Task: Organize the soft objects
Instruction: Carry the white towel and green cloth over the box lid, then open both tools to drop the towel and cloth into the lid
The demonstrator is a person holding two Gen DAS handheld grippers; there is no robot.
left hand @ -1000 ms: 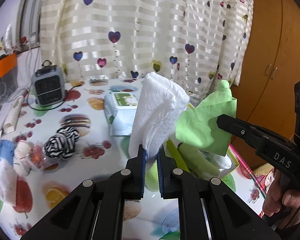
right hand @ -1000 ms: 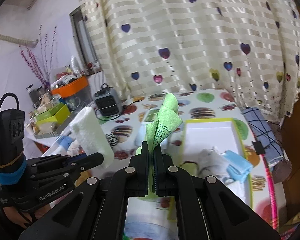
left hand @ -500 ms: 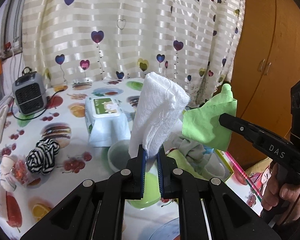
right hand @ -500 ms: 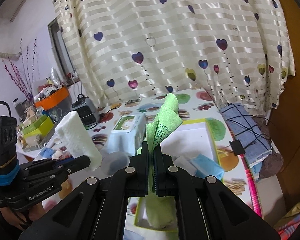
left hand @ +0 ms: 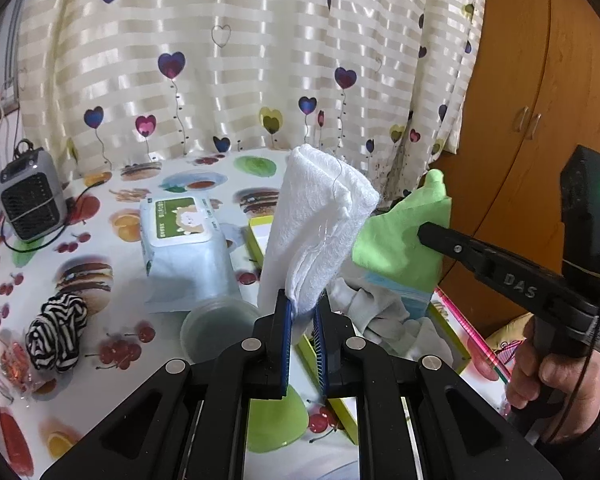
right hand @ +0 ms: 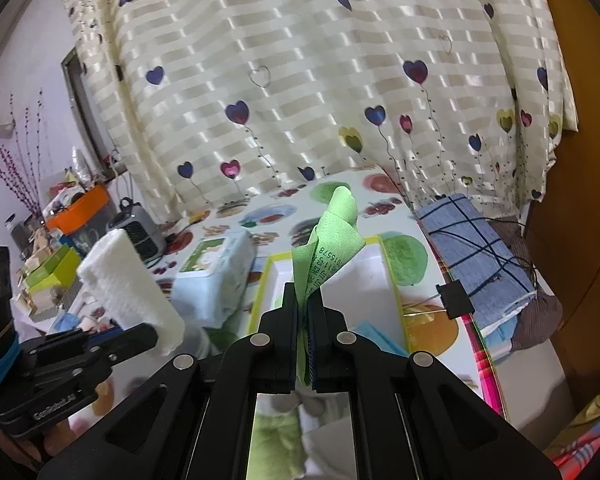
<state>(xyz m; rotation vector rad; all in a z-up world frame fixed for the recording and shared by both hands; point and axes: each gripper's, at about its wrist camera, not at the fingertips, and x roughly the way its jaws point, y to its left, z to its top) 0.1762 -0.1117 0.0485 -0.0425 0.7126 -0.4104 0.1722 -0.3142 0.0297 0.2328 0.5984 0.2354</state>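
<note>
White cloth (left hand: 316, 232) sits pinched in the left gripper (left hand: 300, 312), green cloth (right hand: 328, 248) in the right gripper (right hand: 305, 304); the box (right hand: 392, 280) below waits, and striped socks (left hand: 56, 336) are left.

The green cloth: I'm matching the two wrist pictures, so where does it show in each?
Left wrist: green cloth right of centre, pinched by the right gripper.
Right wrist: green cloth at centre, rising from the shut gripper.
Shared landmark: the wet-wipes pack.

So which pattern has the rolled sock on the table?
Black and white stripes on the rolled sock, clearest in left wrist view.
</note>
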